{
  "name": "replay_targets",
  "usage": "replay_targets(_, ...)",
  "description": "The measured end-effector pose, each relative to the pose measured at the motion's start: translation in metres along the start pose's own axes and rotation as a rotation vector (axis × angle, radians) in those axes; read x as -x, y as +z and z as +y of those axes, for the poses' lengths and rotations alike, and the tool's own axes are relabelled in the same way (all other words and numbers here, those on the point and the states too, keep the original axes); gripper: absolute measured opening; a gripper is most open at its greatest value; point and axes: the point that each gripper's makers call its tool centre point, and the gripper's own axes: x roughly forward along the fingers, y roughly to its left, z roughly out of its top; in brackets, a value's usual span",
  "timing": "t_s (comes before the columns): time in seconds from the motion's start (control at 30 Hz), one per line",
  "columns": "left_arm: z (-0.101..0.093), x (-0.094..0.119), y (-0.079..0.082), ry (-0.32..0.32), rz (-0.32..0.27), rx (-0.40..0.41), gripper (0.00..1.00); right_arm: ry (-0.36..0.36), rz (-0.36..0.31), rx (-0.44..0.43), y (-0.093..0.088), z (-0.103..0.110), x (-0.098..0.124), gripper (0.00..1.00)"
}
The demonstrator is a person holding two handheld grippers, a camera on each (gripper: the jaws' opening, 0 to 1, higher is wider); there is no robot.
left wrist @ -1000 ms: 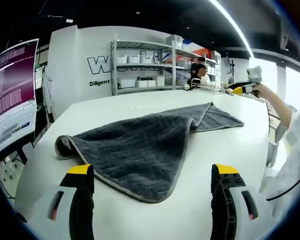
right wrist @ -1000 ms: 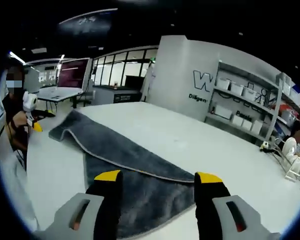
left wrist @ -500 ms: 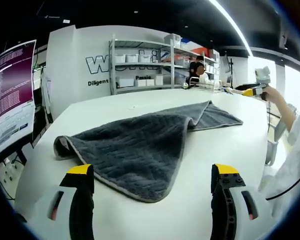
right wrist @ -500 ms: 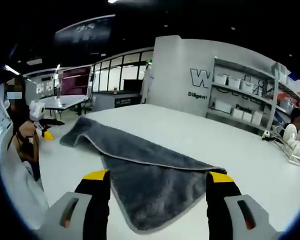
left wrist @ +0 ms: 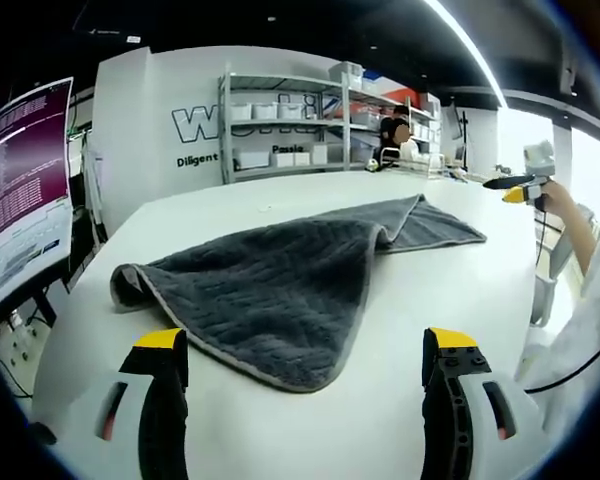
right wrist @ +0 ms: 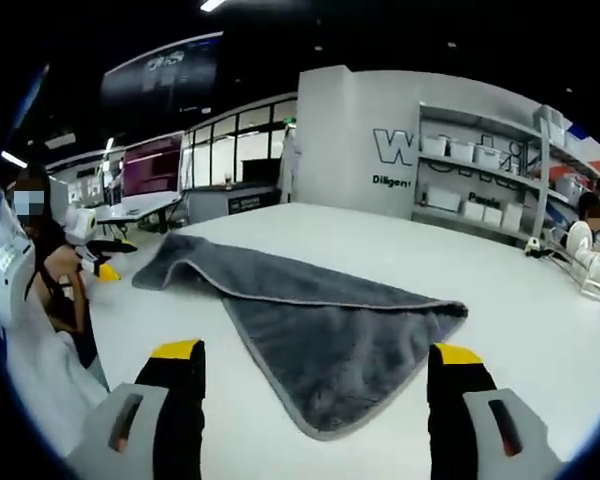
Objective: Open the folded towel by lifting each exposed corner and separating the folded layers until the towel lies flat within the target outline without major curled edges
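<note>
Towel (left wrist: 280,290) soft, floppy, light, still folded. Grab near corner (right wrist: 325,428). Left gripper (left wrist: 300,350), right gripper (right wrist: 315,360): jaws wide, empty.

A grey towel (left wrist: 280,290) lies folded on the white table (left wrist: 450,300).

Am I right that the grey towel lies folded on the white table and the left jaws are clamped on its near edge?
Not quite. In the left gripper view the left gripper is open and holds nothing; the grey towel lies folded on the white table, untouched.
</note>
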Motion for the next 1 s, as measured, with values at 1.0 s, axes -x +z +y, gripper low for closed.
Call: replay_targets(1.0, 0.014, -0.001, -0.027, 0.059, 0.197, -0.261, 0.77, 0.016, 0.05, -0.111, -0.042, 0.022, -0.013, 0.97)
